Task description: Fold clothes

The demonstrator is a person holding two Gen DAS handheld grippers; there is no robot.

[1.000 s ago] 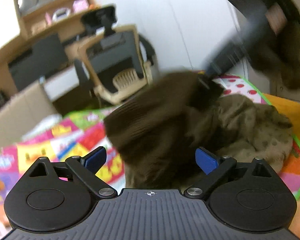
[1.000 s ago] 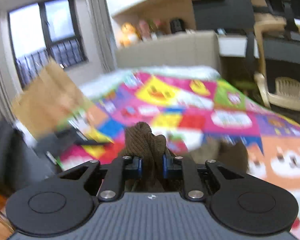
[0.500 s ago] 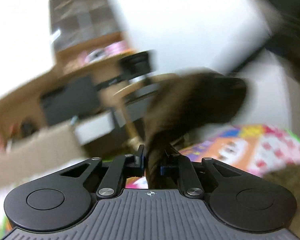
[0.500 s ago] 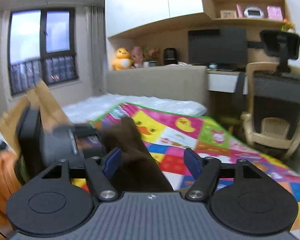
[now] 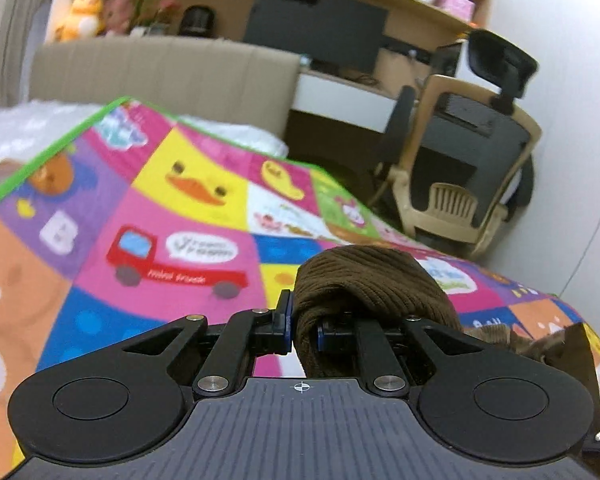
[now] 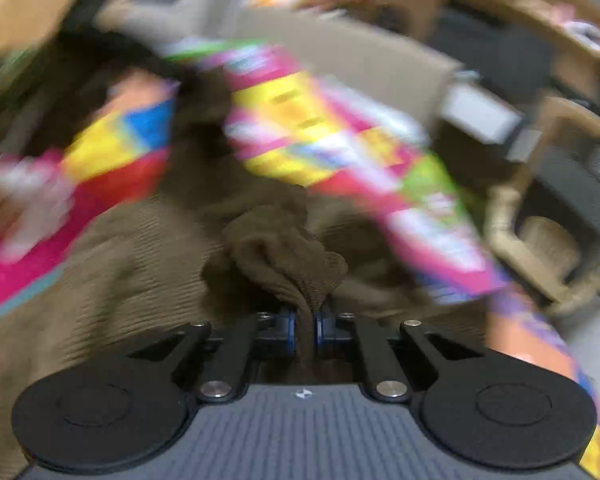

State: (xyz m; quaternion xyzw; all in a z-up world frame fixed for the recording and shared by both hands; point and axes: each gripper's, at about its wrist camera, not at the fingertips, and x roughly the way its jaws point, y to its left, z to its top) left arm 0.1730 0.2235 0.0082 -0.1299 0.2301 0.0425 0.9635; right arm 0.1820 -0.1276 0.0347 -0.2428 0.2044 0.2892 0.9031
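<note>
A dark brown ribbed knit garment [image 5: 372, 280] is bunched between the jaws of my left gripper [image 5: 303, 328], which is shut on a fold of it above the colourful play mat [image 5: 148, 216]. In the right wrist view, blurred by motion, my right gripper [image 6: 306, 328] is shut on another bunch of the same brown garment [image 6: 284, 256]. The rest of the cloth spreads below and to the left [image 6: 100, 264] over the mat [image 6: 332, 128]. More brown fabric lies at the right edge of the left wrist view [image 5: 512, 340].
The mat covers a bed with a beige headboard [image 5: 160, 72]. A desk with a dark monitor [image 5: 316, 36] and a beige and black office chair [image 5: 472, 152] stand behind. A cardboard piece [image 6: 24, 4] is at the upper left of the right wrist view.
The left gripper closed on the brown garment and swung towards the mat. The right gripper let go, opened, then shut again on another part of the garment and is moving fast.
</note>
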